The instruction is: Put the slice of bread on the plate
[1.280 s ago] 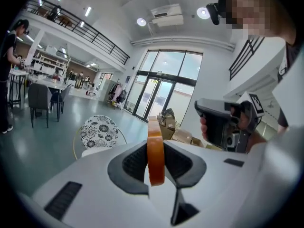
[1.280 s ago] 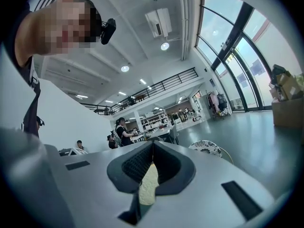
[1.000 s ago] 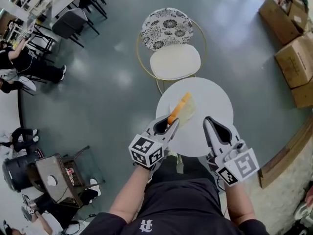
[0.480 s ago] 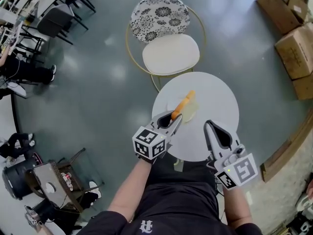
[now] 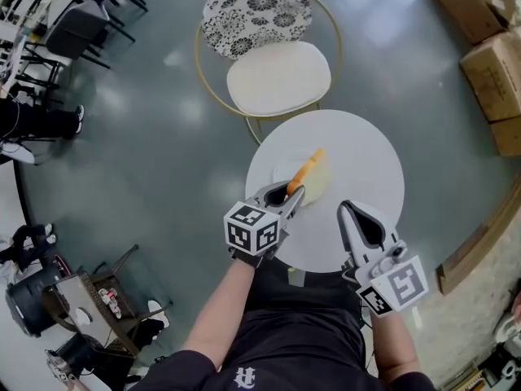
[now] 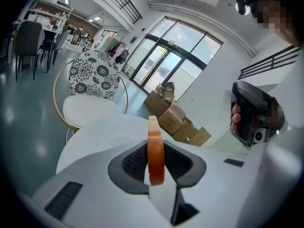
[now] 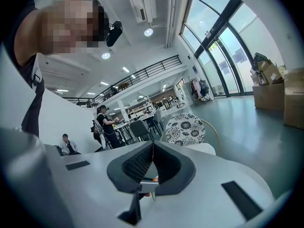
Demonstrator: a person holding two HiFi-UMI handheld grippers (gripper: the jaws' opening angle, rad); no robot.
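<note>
The slice of bread (image 5: 309, 173), orange at the crust and pale on its face, stands on edge between the jaws of my left gripper (image 5: 294, 193), which is shut on it. It hangs over a white plate (image 5: 281, 168) that barely shows against the round white table (image 5: 366, 157). In the left gripper view the bread slice (image 6: 155, 151) is edge-on, with both pads of the left gripper (image 6: 156, 161) pressed against it and the plate (image 6: 111, 139) beyond. My right gripper (image 5: 348, 210) hovers at the table's near edge. In the right gripper view the right gripper (image 7: 152, 151) is shut with nothing in it.
A gold-framed chair with a floral back (image 5: 256, 10) and a white seat (image 5: 277, 76) stands just beyond the table. Cardboard boxes (image 5: 492, 63) are stacked at the right. Dark chairs (image 5: 73, 27) and people are far off at the left.
Both grippers have come down towards the table. The left one still holds the bread, now lower over the plate. The right one stays shut.
</note>
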